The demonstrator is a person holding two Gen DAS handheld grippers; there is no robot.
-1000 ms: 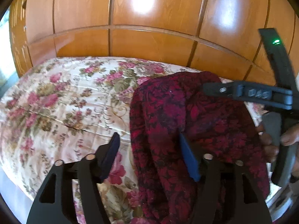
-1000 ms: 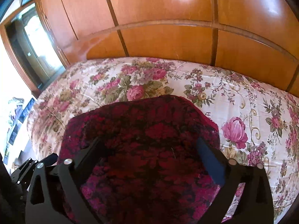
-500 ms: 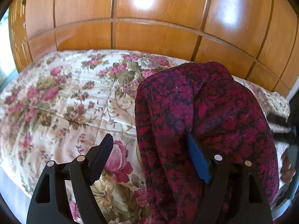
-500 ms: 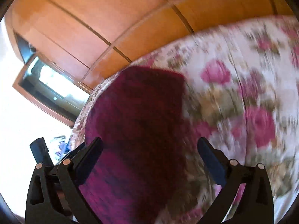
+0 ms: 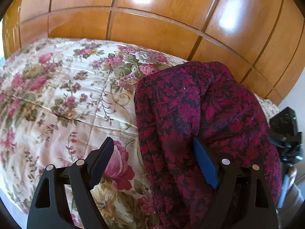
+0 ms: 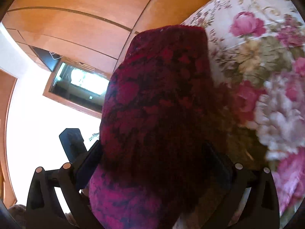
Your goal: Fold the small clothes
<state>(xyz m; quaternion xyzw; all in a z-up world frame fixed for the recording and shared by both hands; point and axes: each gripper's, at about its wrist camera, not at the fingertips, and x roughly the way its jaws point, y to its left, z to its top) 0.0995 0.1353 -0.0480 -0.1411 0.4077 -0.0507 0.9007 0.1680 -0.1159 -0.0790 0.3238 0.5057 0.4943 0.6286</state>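
A dark red and black patterned garment (image 5: 200, 122) lies folded on the floral bedspread (image 5: 57, 99). My left gripper (image 5: 152, 158) is open over its left edge; the right finger (image 5: 205, 164) rests against the cloth, the left finger (image 5: 101, 158) is over the bedspread. In the right wrist view the garment (image 6: 158, 95) fills the gap of my right gripper (image 6: 152, 162), which is open with the cloth bulging between and over its fingers. The right gripper's body shows at the right edge of the left wrist view (image 5: 286, 133).
A wooden panelled wardrobe (image 5: 152, 19) stands behind the bed. The right wrist view is tilted and shows a window (image 6: 80, 84) and a white wall at the left. The bedspread (image 6: 257, 57) stretches to the right.
The right gripper has swung down to the right side of the garment and rolled, so its view tilts. The left gripper has edged closer to the cloth. Both stay open.
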